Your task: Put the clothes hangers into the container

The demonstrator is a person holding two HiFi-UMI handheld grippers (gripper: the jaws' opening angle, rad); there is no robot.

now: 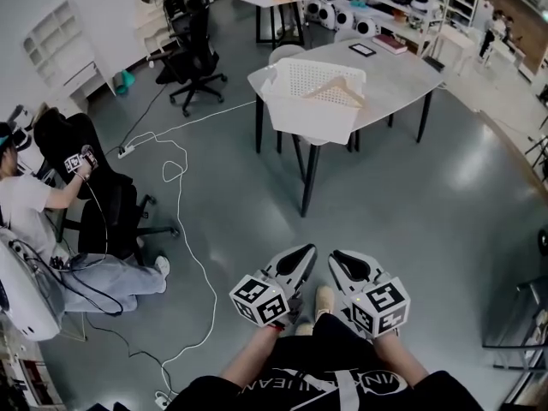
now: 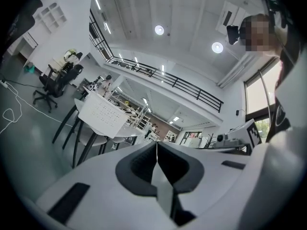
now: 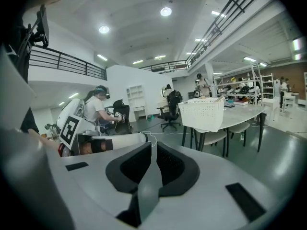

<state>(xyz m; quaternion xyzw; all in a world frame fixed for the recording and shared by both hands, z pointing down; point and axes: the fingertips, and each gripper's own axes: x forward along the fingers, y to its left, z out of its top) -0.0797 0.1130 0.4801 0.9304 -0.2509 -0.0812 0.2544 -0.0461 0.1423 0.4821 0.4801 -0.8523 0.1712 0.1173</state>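
Observation:
A white perforated basket (image 1: 312,101) stands on the near left corner of a grey table (image 1: 402,75), overhanging its edge. A pale clothes hanger (image 1: 336,91) lies in it. Both grippers are held low, close to the person's body and far from the table. My left gripper (image 1: 306,249) is shut with nothing between its jaws, and so is my right gripper (image 1: 336,256). The left gripper view shows its shut gripper (image 2: 157,143) pointing towards the basket (image 2: 106,115). In the right gripper view the shut gripper (image 3: 153,142) also faces the basket (image 3: 204,114).
A seated person (image 1: 34,208) works at the left beside a black office chair (image 1: 103,195). A white cable (image 1: 175,171) snakes over the grey floor. Another black chair (image 1: 193,54) stands at the back. A tablet (image 1: 362,50) and a book (image 1: 390,44) lie on the table.

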